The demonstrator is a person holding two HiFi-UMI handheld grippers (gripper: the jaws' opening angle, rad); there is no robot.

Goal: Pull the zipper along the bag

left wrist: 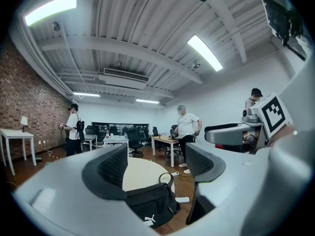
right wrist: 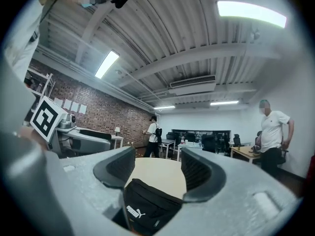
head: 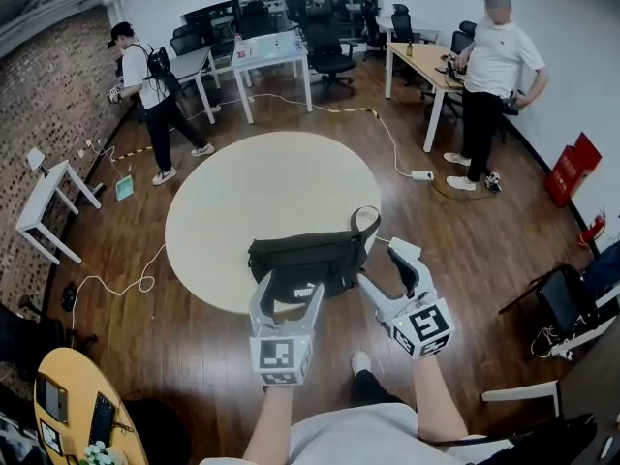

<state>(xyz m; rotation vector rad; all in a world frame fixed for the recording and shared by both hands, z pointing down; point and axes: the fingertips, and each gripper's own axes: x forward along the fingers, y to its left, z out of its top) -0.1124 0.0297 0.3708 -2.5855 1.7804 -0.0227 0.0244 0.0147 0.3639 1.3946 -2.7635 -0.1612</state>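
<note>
A black bag (head: 308, 258) with a white logo lies at the near edge of the round beige table (head: 262, 192), its strap loop (head: 366, 223) at its right end. My left gripper (head: 288, 295) hovers over the bag's near left side, open and holding nothing. My right gripper (head: 389, 273) hangs just off the bag's right end, beyond the table edge, also open and empty. In the left gripper view the bag (left wrist: 150, 206) shows below and beyond the jaws. The bag (right wrist: 147, 208) sits low between the fingers in the right gripper view, untouched. I cannot make out the zipper.
One person (head: 150, 95) stands by the brick wall at the far left, another (head: 489, 76) beside a wooden desk (head: 421, 66) at the far right. White desks, office chairs, floor cables and a power strip (head: 421, 175) surround the table. A small yellow table (head: 73, 405) is near left.
</note>
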